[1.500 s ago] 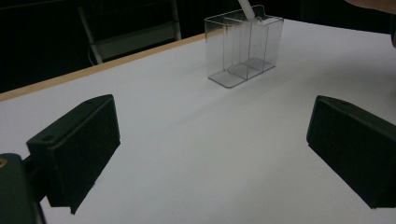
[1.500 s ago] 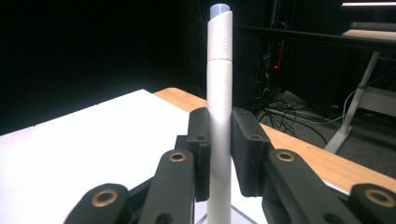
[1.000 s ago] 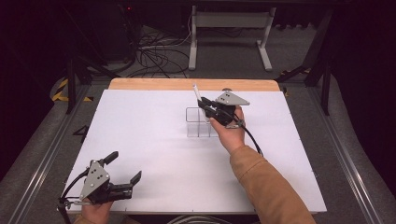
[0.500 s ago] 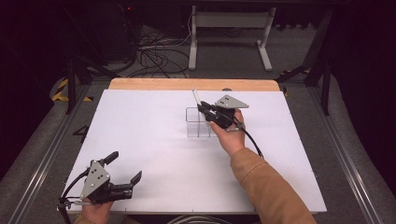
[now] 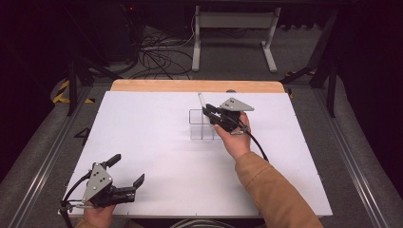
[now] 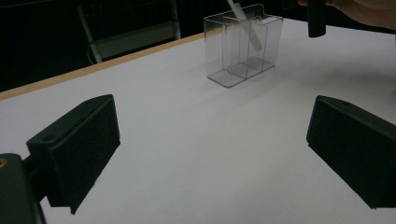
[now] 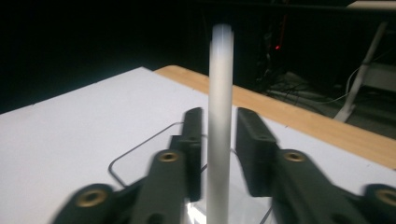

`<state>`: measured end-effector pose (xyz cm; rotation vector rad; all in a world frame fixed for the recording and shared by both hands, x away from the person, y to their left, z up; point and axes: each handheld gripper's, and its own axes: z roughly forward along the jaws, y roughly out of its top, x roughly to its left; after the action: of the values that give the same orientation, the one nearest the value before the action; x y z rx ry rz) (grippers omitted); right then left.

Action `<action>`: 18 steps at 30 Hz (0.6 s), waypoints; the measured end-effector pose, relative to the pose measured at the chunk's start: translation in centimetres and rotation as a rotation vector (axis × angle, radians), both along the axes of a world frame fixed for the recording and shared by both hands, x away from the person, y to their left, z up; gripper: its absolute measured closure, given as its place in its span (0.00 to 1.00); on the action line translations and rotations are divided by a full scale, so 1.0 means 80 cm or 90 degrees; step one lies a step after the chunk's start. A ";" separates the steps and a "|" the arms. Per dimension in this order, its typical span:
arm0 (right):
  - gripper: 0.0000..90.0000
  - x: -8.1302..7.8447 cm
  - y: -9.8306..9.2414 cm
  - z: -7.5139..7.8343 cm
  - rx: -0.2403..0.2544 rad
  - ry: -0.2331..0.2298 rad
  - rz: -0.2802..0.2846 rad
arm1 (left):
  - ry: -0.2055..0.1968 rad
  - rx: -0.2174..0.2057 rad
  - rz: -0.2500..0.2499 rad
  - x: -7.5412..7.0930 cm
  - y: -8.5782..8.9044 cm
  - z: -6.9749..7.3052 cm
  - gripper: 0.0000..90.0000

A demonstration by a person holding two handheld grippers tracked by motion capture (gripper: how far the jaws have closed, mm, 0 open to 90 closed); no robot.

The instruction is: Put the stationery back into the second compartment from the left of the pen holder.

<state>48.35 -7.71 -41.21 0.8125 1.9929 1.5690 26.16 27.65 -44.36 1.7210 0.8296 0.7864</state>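
Right gripper (image 7: 218, 149): fingers have just been opening; they flank the white tube (image 7: 219, 116), small gaps showing. Judged released. Tube: leaning in the clear divided box (image 5: 202, 126), mid-desk (image 5: 142, 142). Right hand above box, forearm angled in. Left gripper (image 5: 124, 175): fingers wide, empty, near front edge.

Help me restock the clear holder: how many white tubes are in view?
1. The slim white plastic tube stands tilted in the clear plastic divided holder, between the right gripper's just-opening jaws. I see no others.
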 end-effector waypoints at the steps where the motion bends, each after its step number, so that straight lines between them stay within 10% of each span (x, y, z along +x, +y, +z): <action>1: 0.73 0.001 0.000 0.001 0.002 -0.012 -0.006 | 0.002 -0.001 0.001 0.000 0.000 0.000 0.04; 11: 0.38 -0.013 -0.010 0.027 0.007 -0.065 -0.034 | 0.002 0.000 -0.004 0.003 -0.001 0.000 0.04; 18: 0.22 -0.028 -0.023 0.046 -0.002 -0.036 -0.025 | -0.001 -0.001 -0.002 0.002 -0.001 0.000 0.04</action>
<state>46.14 -9.58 -37.56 0.7929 1.9283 1.5499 26.34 27.59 -44.34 1.7190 0.8272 0.7845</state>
